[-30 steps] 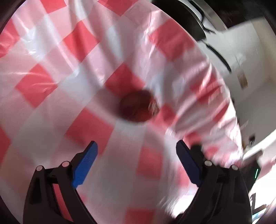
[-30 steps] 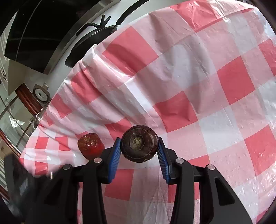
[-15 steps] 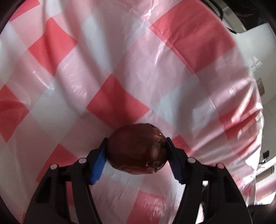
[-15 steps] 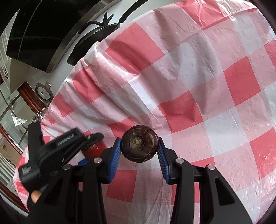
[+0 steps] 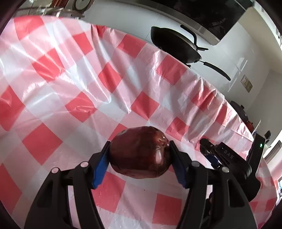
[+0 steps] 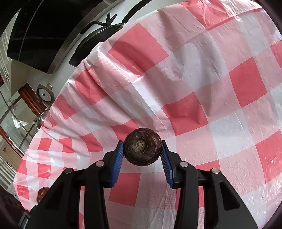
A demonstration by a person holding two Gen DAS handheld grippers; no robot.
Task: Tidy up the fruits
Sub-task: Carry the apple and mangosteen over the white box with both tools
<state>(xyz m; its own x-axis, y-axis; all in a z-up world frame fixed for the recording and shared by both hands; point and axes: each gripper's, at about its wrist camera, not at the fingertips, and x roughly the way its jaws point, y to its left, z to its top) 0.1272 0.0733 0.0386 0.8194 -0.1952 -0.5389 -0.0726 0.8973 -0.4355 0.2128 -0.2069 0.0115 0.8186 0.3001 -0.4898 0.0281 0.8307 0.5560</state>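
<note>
My left gripper (image 5: 140, 156) is shut on a glossy dark red fruit (image 5: 140, 152) and holds it above the red and white checked tablecloth (image 5: 70, 88). My right gripper (image 6: 142, 155) is shut on a round dark brown fruit (image 6: 142, 147) with a pale ringed end facing the camera, also held above the cloth (image 6: 211, 88). The right gripper shows in the left wrist view (image 5: 216, 155), low on the right. A small part of the dark red fruit (image 6: 42, 192) shows at the lower left of the right wrist view.
A black pan (image 5: 174, 47) with a long handle sits on the counter beyond the cloth's far edge; it also shows in the right wrist view (image 6: 98, 33). A dark hood (image 5: 211, 10) hangs above. A round metal object (image 6: 45, 94) stands at the left.
My left gripper closed on the dark red fruit and lifted it off the cloth, tilting up toward the counter. My right gripper kept hold of the brown fruit and barely moved.
</note>
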